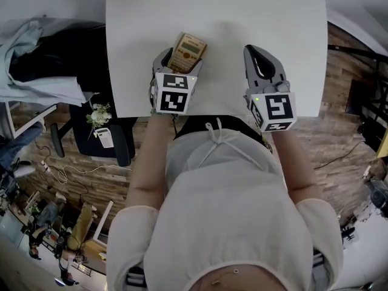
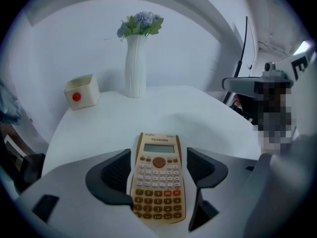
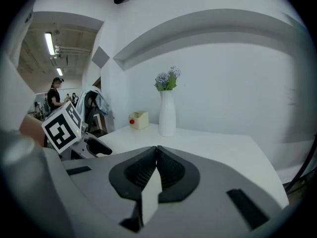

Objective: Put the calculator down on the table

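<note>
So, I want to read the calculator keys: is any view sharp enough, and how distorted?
Left gripper view: calculator close and fairly sharp, key print soft, fisheye bends the table edge. Head view: calculator small, labels unreadable. Right gripper view: calculator not visible.

The white table (image 1: pixel 254 17) is carrying a couple of bits at its far end. A ribbed white vase (image 2: pixel 135 68) of bluish flowers (image 2: pixel 141 23) is standing upright, and a small cream box (image 2: pixel 80 91) with a red button (image 2: pixel 75 96) is sitting near it, not touching.
</note>
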Available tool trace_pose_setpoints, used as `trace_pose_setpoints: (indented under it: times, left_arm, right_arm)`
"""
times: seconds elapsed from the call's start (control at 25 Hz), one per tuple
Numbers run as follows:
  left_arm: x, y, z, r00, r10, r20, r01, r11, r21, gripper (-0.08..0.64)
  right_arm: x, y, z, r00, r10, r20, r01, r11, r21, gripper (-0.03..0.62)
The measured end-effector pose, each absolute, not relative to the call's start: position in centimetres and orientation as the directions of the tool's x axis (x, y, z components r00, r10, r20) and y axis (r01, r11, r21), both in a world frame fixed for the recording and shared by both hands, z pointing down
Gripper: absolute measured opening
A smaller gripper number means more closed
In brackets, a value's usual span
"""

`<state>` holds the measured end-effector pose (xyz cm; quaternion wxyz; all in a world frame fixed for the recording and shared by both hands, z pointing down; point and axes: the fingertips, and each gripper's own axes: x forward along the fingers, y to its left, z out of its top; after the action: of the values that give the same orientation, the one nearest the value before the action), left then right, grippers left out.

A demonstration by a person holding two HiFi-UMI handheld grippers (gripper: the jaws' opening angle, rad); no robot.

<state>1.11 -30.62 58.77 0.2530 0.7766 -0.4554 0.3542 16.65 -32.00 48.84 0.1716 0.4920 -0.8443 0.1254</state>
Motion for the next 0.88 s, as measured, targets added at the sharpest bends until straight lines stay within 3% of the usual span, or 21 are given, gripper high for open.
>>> trace_pose_setpoints:
  times: [0.12,0.4,0.88]
  left_arm:
    - [0.5,-31.5,54.9,0.317,-0.627,0.711,-0.899,-0.437,0.015,0.204]
    - [-0.9,-32.1,46.5,0.326,-0.805,0.496,-0.924,-0.383,-0.013,0.055]
    - [-0.1,-26.7,31.7,0.484,-0.867,0.115,-0.87,-0.491,-0.041,0.018]
  right_arm:
    - [17.0,-31.8,47.4,-0.452,-0.802,0.391,-0.877,0.479,-0.031,0.006]
    - [16.9,-31.1,44.4,-0.457,-0.828,0.324,-0.879,0.476,-0.025,0.006]
    - [18.1,-27.3,35.5,-0.491,-0.864,0.11,-0.868,0.496,0.022,0.006]
